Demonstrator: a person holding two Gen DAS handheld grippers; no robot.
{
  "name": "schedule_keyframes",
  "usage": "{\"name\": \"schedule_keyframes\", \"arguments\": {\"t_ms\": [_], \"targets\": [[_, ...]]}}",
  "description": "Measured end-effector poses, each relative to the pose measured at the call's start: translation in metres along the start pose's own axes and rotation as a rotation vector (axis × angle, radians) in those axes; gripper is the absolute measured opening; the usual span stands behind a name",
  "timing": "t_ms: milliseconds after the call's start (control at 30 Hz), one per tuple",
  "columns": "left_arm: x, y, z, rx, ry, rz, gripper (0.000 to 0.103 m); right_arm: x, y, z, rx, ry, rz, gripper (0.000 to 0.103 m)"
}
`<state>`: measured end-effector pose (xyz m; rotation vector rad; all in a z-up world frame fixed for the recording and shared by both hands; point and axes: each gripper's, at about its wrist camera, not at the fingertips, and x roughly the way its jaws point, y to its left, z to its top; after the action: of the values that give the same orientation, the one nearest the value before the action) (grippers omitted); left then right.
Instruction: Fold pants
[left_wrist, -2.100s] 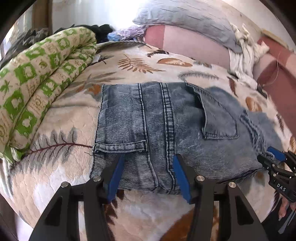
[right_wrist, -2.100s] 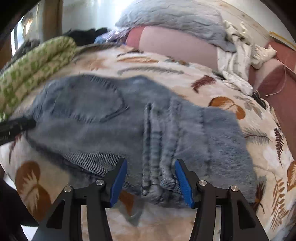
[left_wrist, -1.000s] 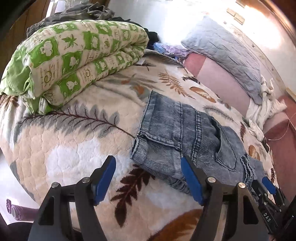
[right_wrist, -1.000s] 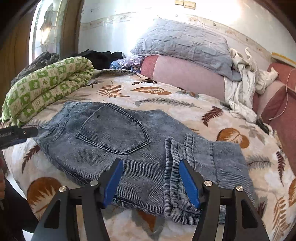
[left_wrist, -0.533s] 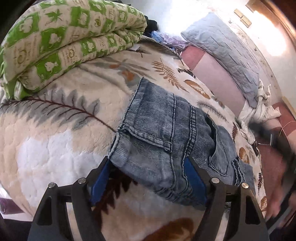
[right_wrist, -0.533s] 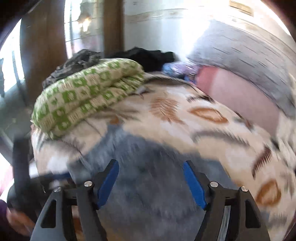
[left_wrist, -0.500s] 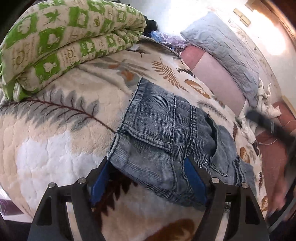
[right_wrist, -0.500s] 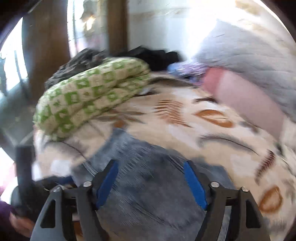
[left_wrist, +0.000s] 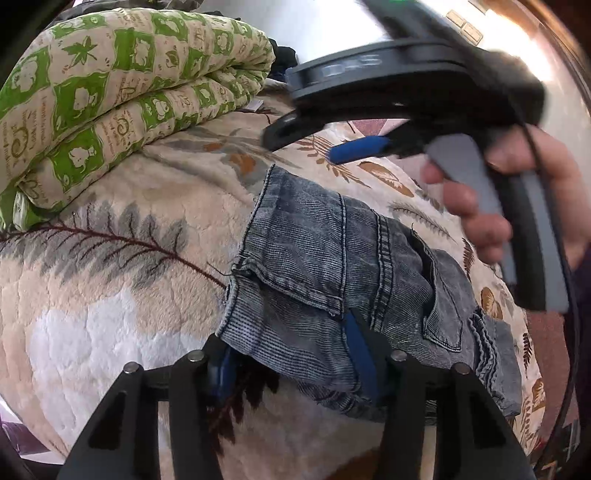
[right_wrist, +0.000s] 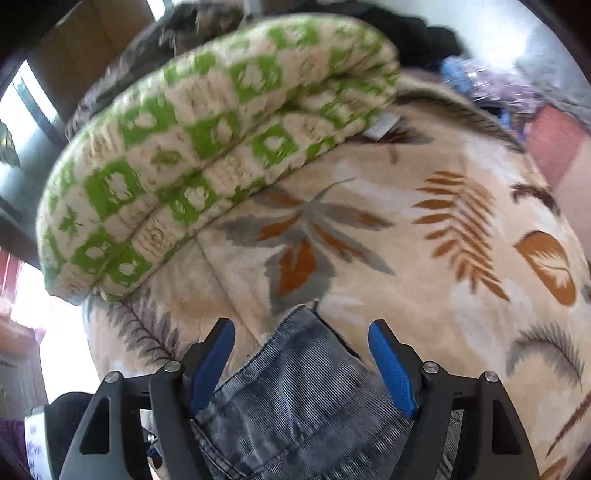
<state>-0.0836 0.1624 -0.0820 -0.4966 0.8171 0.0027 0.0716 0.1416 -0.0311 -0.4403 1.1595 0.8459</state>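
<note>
- We see the folded grey-blue denim pants lying on the cream fleece bed blanket with brown and grey leaves.
- Our left hand-held gripper is at the near edge of the pants. Its blue pads stand on both sides of the folded hem, one pad partly under the cloth, so we cannot tell if it is clenched on the denim.
- Our right hand-held gripper is released, with its blue pads wide apart over the far corner of the pants; the cloth lies between the pads without touching them.
- In the left wrist view the right hand holds the grey handle above the pants.
- A rolled green and cream patterned quilt lies on the bed beyond the pants.
</note>
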Motion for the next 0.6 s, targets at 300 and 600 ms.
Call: {"name": "schedule_keyframes", "arguments": {"t_ms": [300,600], "targets": [[0.006,0.004,0.005,-0.004,0.002,-0.021,0.05,0.054,0.004,-0.003,-0.049,0.178,-0.022,0.058],[0.005,0.003,0.004,0.01,-0.012,-0.019,0.046,0.024,0.011,-0.018,-0.063,0.109,-0.097,0.012]]}}
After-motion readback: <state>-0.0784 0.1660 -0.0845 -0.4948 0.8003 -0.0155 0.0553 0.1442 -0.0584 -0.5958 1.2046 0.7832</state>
